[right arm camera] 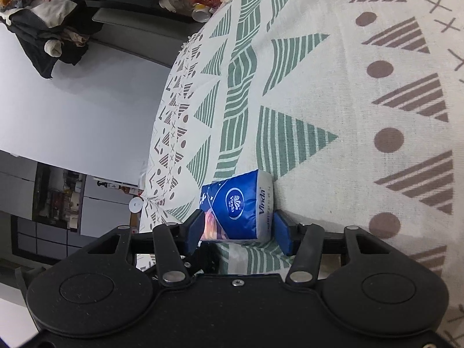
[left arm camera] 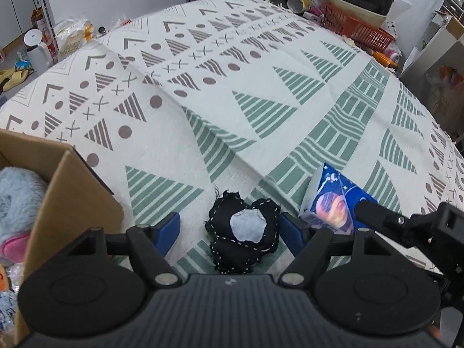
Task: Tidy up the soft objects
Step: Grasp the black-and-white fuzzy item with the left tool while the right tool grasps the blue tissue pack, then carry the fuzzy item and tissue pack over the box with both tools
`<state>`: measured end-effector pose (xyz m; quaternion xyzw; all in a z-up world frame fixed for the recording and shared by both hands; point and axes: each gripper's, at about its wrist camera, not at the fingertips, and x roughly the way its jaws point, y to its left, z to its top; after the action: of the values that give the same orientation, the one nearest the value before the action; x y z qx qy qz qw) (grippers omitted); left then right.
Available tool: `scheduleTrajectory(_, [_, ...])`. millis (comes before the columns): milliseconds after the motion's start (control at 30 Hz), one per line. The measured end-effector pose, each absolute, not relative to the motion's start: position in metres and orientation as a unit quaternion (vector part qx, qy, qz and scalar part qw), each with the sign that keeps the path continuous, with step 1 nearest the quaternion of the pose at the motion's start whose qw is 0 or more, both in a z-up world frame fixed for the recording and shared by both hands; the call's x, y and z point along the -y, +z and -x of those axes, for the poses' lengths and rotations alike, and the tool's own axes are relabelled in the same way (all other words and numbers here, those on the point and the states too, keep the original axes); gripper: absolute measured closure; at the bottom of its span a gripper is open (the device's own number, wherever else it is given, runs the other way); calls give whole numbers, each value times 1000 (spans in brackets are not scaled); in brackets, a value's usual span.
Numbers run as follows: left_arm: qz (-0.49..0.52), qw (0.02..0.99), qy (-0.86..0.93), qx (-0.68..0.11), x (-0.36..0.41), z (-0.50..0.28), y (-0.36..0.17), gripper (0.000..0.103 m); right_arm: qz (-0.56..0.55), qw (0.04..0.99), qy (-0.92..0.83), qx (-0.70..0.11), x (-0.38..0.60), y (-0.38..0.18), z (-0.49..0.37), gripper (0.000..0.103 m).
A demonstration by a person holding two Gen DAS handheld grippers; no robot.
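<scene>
Evidently, two soft items are being approached at once on the patterned cloth [left arm camera: 232, 101] that covers the surface. The left tongs [left arm camera: 230, 227] are spread wide around a black stitched fabric piece [left arm camera: 243, 229] with a pale patch, its blue pads set at 9 and 3 o'clock of it; the right pad sits just beside the fabric, though contact cannot be confirmed. The right tongs [right arm camera: 237, 230] are turned sideways so that the pads bracket the narrow faces of the blue tissue pack [right arm camera: 236, 206], which lies flat on the cloth; the pads are at its sides, apparently not yet squeezing. A cardboard box [left arm camera: 72, 197] at 9 o'clock of the left tongs already holds a fluffy blue plush [left arm camera: 17, 200], so it is judged to be the collecting place.
</scene>
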<state>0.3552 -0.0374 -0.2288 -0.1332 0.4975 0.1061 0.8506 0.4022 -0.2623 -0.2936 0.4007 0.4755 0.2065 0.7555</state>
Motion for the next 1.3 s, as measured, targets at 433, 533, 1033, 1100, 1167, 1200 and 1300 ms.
scheduleTrajectory(433, [176, 863, 81, -466, 29, -342, -215, 70, -369, 792, 200, -443, 267, -261, -379, 80])
scheduleTrajectory(533, [185, 869, 73, -454, 27, -333, -198, 70, -363, 800, 201, -434, 269, -247, -369, 80])
scheduleTrajectory(1033, [183, 888, 53, -418, 0, -274, -126, 70, -329, 826, 219, -403, 243, -178, -320, 80])
scheduleTrajectory(1100, [180, 890, 49, -416, -5, -266, -118, 70, -328, 826, 225, -400, 235, -170, -311, 80])
scheduleTrajectory(1167, [182, 891, 47, -413, -15, -255, -108, 70, -324, 827, 232, -396, 227, -162, -302, 80])
scheduleTrajectory(1200, [182, 892, 48, -412, -19, -251, -105, 69, -322, 828, 235, -394, 223, -159, -298, 80])
scheduleTrajectory(1300, [182, 892, 53, -411, -35, -239, -95, 69, -317, 829, 245, -391, 210, -153, -286, 80])
